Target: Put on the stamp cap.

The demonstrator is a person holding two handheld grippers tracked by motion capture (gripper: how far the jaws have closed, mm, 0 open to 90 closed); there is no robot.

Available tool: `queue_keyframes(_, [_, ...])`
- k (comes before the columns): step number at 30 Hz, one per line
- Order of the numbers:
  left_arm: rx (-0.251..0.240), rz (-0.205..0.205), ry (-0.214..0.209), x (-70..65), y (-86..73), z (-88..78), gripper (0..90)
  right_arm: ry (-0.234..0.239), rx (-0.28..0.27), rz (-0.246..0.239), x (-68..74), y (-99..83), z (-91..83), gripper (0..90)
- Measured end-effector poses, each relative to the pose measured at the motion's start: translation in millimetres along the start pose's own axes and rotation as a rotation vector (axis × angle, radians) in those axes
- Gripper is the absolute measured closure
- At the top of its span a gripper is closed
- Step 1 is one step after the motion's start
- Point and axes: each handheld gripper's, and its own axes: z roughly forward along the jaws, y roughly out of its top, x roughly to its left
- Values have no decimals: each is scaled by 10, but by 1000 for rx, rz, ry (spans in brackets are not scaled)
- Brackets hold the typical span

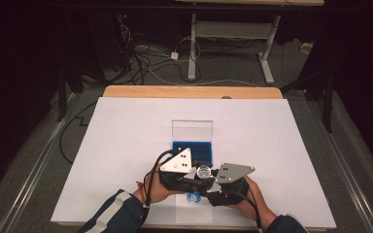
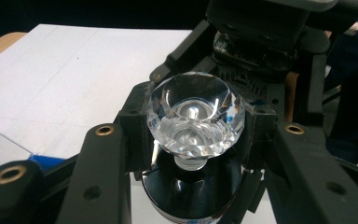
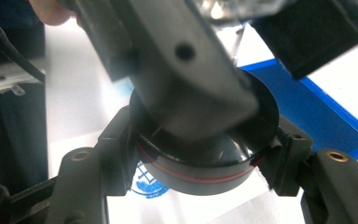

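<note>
My right claw (image 3: 198, 154) is clenched on the dark round body of a perfume bottle (image 3: 205, 154), a thin red line ringing its side, held above a blue printed mark (image 3: 147, 184) on the white counter (image 1: 126, 145). My left claw (image 2: 193, 126) grips the bottle's faceted clear stopper (image 2: 196, 119) just above that body. Beyond both claws lies a blue tray (image 1: 193, 149) with a clear upright panel (image 1: 192, 130).

A lab-like recording space: black curtains (image 1: 24, 58), loose floor cables (image 1: 145, 60), and a white-covered table (image 1: 126, 145).
</note>
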Motion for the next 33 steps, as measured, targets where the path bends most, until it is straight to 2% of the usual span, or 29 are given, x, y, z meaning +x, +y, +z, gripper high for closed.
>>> queue_keyframes(5, [4, 6, 5, -1, 15, -12, 538, 1, -4, 0, -3, 1, -3, 386])
queue_keyframes(7, [-2, -11, -6, 21, 3, -14, 538, -1, -5, 1, -3, 0, -7, 385])
queue_keyframes(11, [3, -19, -5, 34, -9, 0, 537, 13, -4, 13, -17, -17, 17, 383])
queue_keyframes(16, [-5, -31, -15, 50, -12, 0, 536, -1, -8, 16, -6, -20, 28, 381])
queue_keyframes(21, [6, -25, -8, 44, -11, 9, 536, -5, 2, 11, -3, -22, 35, 381])
queue_keyframes(26, [-27, -40, -34, 66, -34, -17, 537, -14, -14, 10, 11, -20, 15, 384])
queue_keyframes(33, [-29, -39, -38, 48, -54, 2, 539, 0, -11, 27, 22, -26, 13, 386])
